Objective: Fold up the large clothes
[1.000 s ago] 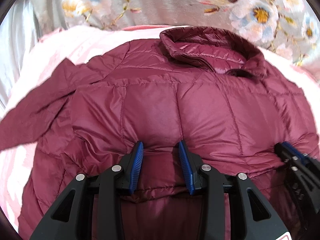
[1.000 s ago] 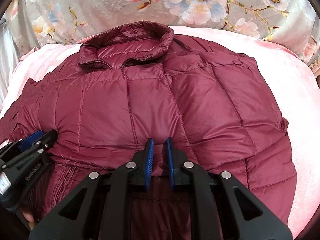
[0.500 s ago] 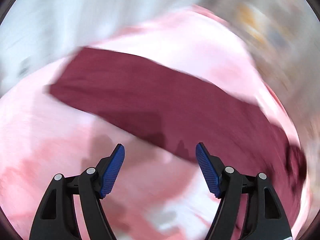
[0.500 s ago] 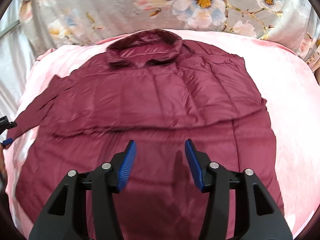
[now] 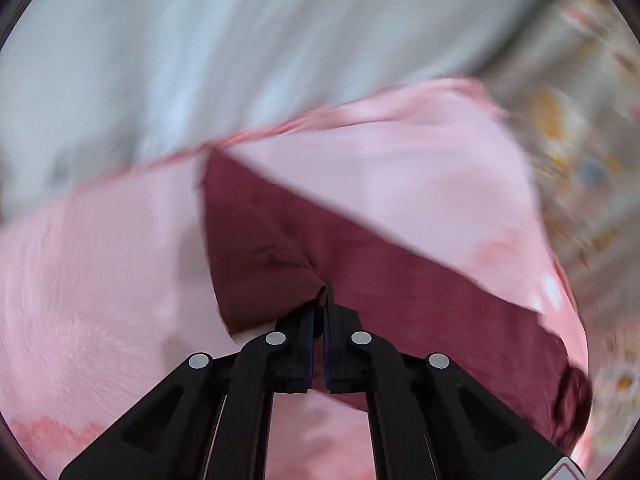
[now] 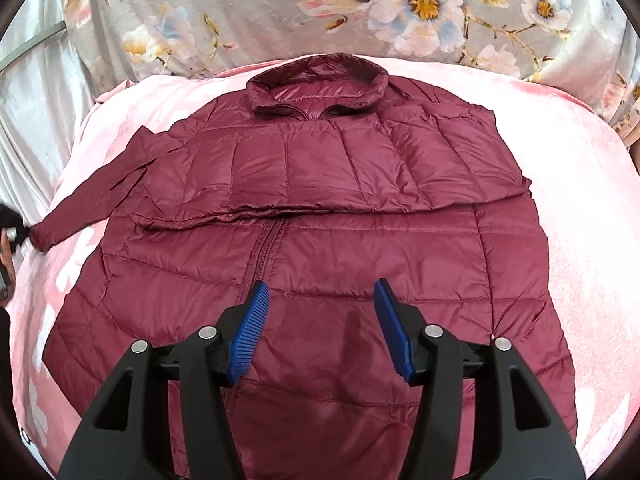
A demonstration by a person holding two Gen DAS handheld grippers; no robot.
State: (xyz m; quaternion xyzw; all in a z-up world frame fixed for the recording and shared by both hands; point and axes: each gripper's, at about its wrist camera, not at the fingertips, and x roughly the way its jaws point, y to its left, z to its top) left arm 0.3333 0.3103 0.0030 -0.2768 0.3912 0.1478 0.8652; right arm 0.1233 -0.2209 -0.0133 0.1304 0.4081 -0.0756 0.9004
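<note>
The jacket lies spread front-up straight ahead of my right tongs, collar at the far end and zip running back toward me, with a crosswise ridge of doubled fabric about halfway up the body. It rests on a pink blanket. Its one visible sleeve stretches out to the side, and the cuff end is pinched in my left tongs.

What worries me is that cuff. The shell looks slick and puffy, and I judge I've only got a small bunch of it at the very tips, so a quick pull across the body could slide it free and drop the sleeve halfway. The left view is heavily smeared (I can't make out how much cloth is really between the pads), which makes me trust the hold less. A second risk: dragging the sleeve could tug the whole light jacket sideways and undo that ridge, since nothing is pinning the body down.

My left tongs are closed right down on the cuff, the two sides nearly meeting with a nub of maroon fabric poking out between them. My right tongs are spread wide and hold nothing; they hover over the lower part of the jacket, just to the near side of the zip's lower run, and whether they touch the fabric I can't tell.

Beyond the blanket, at the far side, hangs a grey flowered cloth.
</note>
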